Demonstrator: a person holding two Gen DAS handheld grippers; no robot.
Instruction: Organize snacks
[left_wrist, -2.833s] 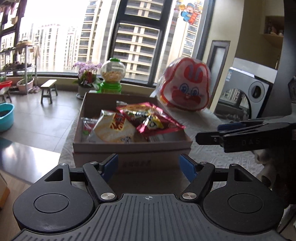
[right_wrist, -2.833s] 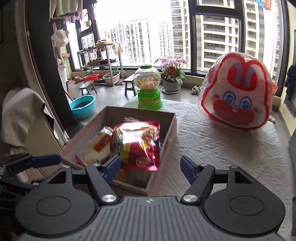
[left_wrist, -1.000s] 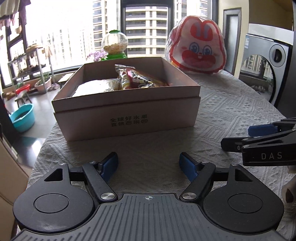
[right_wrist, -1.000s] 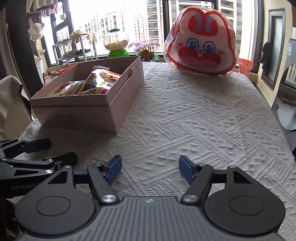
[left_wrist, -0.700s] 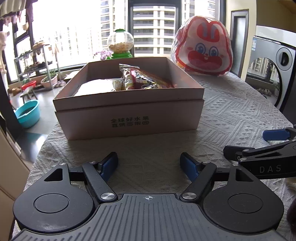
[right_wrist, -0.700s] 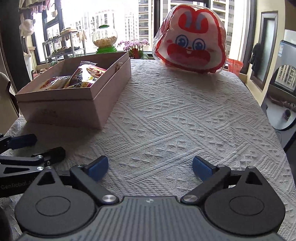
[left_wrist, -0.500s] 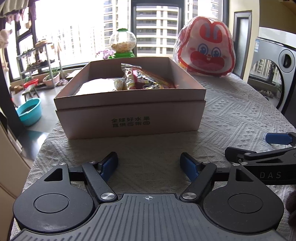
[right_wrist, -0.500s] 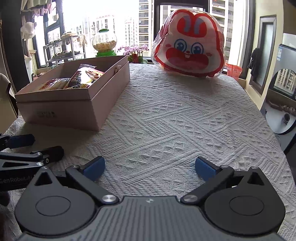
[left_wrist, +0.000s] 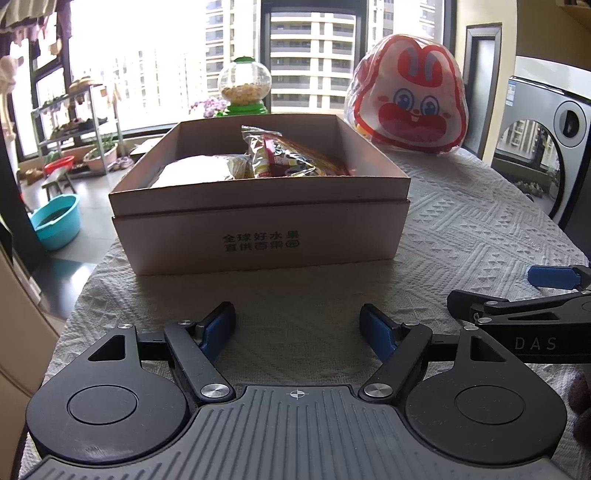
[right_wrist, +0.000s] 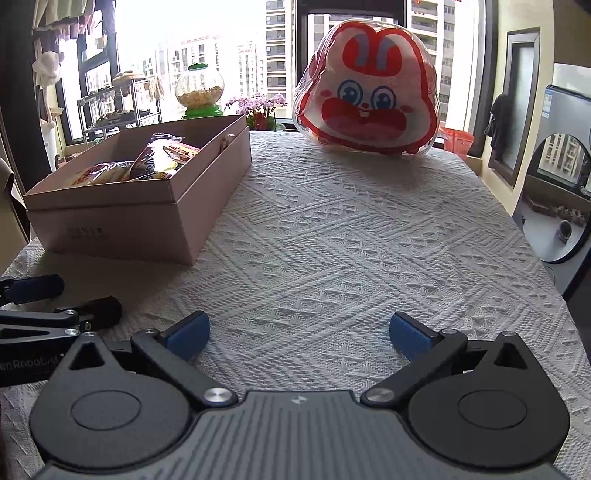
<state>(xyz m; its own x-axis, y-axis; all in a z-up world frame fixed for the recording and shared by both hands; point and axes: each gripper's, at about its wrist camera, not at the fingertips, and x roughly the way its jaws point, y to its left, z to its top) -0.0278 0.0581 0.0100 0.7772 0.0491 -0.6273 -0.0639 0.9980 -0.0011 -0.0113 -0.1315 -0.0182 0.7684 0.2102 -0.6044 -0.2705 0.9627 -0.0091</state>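
The cardboard box (left_wrist: 258, 236) carried two lines of green Chinese print on its front wall, reading roughly 全球好水果 over 直供百果园 (the last characters were hard to make out). The right gripper (left_wrist: 535, 343) bore the letters "DAS" on its side. The left gripper (right_wrist: 29, 363) showed "nRobot", cut off at the frame's edge.

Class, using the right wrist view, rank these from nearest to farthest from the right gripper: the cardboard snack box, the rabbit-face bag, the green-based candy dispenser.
From the right gripper:
1. Cardboard snack box, ahead on the left.
2. Rabbit-face bag, at the table's far end, right of centre.
3. Candy dispenser, behind the box's far corner, at the window.
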